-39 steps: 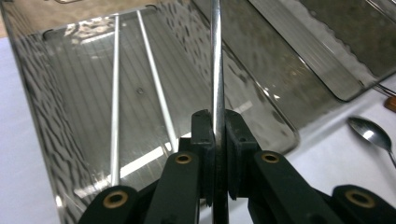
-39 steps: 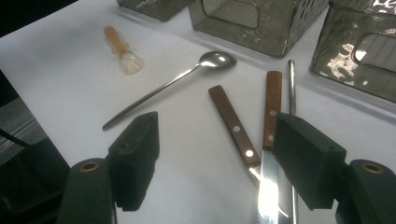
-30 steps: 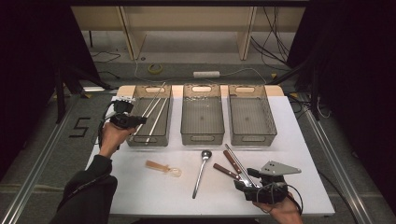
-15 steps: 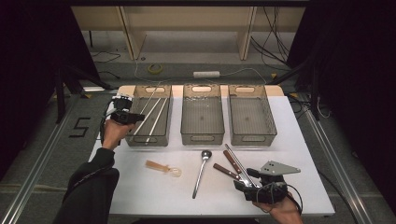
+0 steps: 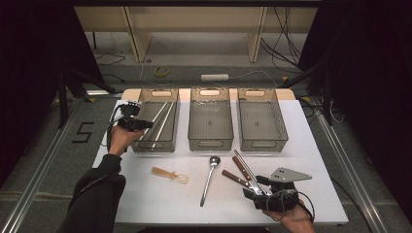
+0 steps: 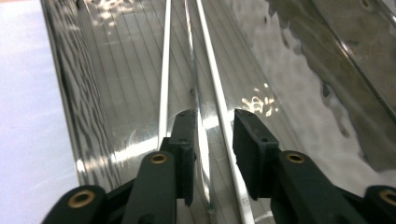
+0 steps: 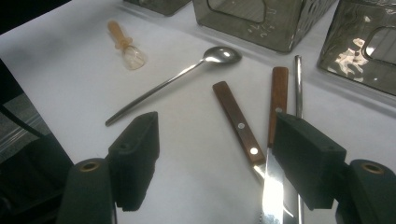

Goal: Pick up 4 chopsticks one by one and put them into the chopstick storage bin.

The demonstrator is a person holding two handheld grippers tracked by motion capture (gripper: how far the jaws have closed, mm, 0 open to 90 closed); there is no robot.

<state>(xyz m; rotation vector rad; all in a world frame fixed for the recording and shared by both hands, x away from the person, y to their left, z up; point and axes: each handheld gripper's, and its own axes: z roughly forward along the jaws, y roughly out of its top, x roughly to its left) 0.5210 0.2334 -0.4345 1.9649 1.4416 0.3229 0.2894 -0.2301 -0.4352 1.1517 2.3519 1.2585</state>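
**Chopsticks in the left bin**

Where the left gripper [image 5: 137, 124] hangs over the ribbed smoky bin [image 5: 145, 145], its jaws, just opening, straddle thin white chopsticks [image 6: 164, 84] unpressed; right gripper [image 7: 215, 158] gapes over wood-handled knives [image 7: 279, 100].

In the right gripper view, the two wooden-handled knives [image 7: 243, 128] run off the near edge, blades cut short, one partly behind the right tongs [image 7: 215, 158]. In the left gripper view, the white chopsticks [image 6: 164, 70] leave the frame far and near, their ends unseen.
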